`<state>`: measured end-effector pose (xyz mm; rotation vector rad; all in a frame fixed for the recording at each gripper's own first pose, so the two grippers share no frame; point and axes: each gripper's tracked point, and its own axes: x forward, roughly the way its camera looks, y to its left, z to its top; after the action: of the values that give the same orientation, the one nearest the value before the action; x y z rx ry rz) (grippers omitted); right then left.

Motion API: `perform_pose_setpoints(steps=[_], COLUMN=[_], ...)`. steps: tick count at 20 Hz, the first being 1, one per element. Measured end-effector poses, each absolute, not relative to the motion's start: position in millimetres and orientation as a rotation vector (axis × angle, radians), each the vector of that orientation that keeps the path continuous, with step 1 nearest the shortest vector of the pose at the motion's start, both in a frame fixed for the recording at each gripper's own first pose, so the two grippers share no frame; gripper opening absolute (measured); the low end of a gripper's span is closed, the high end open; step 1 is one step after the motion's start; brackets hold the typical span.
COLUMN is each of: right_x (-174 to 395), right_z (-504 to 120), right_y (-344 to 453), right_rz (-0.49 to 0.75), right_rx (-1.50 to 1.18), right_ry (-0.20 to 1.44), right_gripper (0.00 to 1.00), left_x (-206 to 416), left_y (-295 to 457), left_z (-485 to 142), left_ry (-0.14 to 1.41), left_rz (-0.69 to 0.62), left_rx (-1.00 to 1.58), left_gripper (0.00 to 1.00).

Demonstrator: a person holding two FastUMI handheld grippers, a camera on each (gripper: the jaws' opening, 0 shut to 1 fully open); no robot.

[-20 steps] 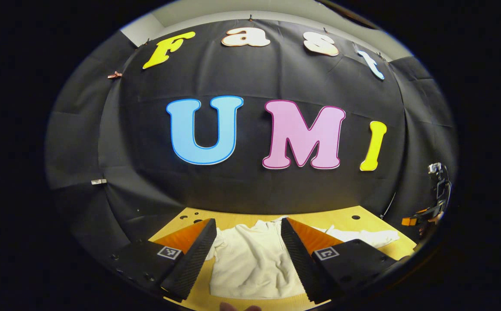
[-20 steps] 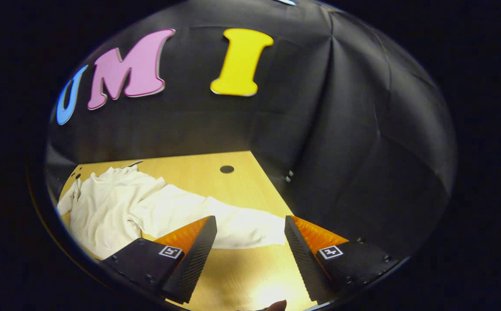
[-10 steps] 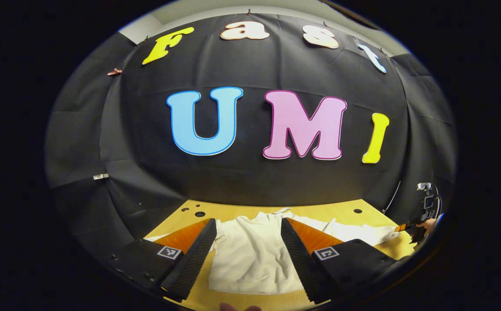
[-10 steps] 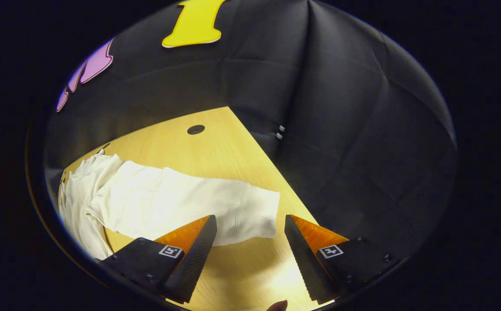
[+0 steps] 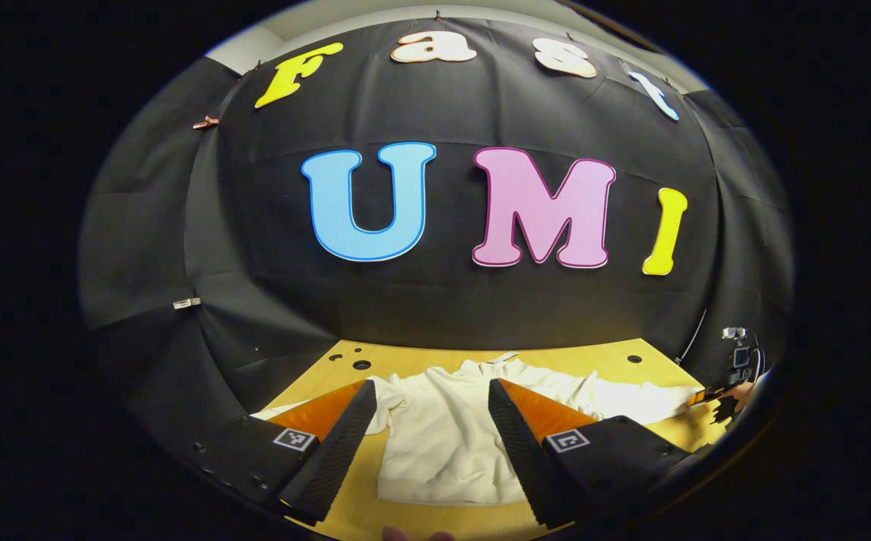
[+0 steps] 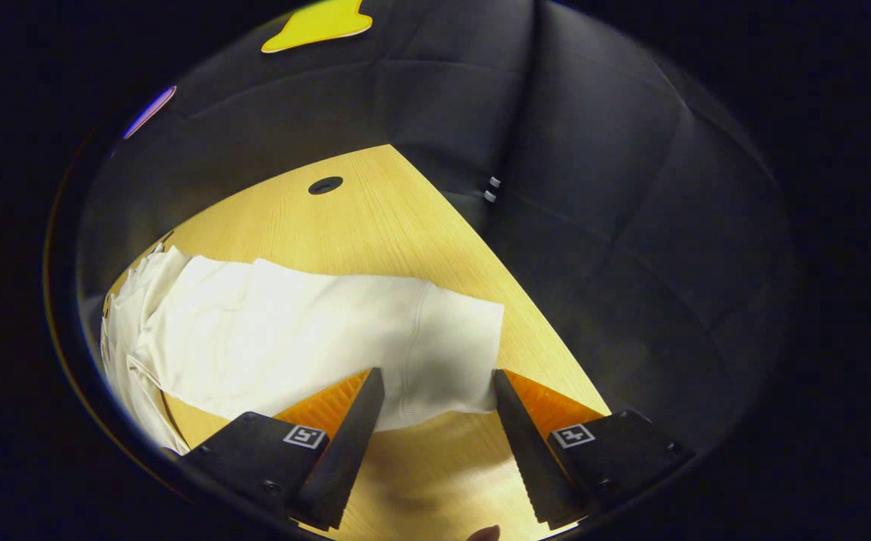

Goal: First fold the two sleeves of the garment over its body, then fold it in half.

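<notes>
A cream long-sleeved garment (image 5: 446,436) lies spread on the wooden table (image 5: 405,357), collar toward the back wall. My left gripper (image 5: 429,391) hovers open above the garment's body, holding nothing. One sleeve (image 6: 315,330) stretches out flat to the right, and its cuff (image 6: 454,353) ends between the open fingers of my right gripper (image 6: 437,379). The fingers stand on either side of the cuff without pressing on it. In the left gripper view the right gripper (image 5: 717,398) appears small at the far right, at the sleeve's end (image 5: 668,398).
The table (image 6: 375,225) has a round dark hole (image 6: 325,185) near its back edge and ends at the black cloth wall (image 6: 593,225) just right of the cuff. Small holes (image 5: 360,364) mark the table's far left.
My right gripper has moved forward and down to the sleeve, so the cuff now lies between its fingers. My left gripper's view has shifted slightly and it stays open.
</notes>
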<state>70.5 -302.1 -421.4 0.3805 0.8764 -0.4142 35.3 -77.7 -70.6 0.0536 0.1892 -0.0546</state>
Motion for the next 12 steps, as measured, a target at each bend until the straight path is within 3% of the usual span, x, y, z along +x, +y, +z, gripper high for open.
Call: perform_pose_setpoints(steps=[2, 3, 5, 8, 12], right_x=[71, 74, 70, 64, 54], right_z=[-421, -419, -418, -407, -369], right_y=[-302, -302, -298, -299, -298], right_rz=[-0.406, -0.396, -0.404, -0.411, -0.45], right_rx=[0.381, 0.387, 0.417, 0.348, 0.311], right_ry=[0.873, 0.859, 0.876, 0.854, 0.77], right_gripper=[0.88, 0.63, 0.23, 0.11, 0.11], left_x=[35, 35, 36, 38, 38], left_y=[-75, -74, -73, -69, -61], left_z=[-73, -73, -74, -75, -76], left_ry=[0.19, 0.192, 0.194, 0.189, 0.187], left_rz=[-0.055, -0.057, -0.063, -0.073, -0.086], left_rx=[0.053, 0.051, 0.046, 0.044, 0.028], left_gripper=[0.95, 0.95, 0.95, 0.96, 0.96])
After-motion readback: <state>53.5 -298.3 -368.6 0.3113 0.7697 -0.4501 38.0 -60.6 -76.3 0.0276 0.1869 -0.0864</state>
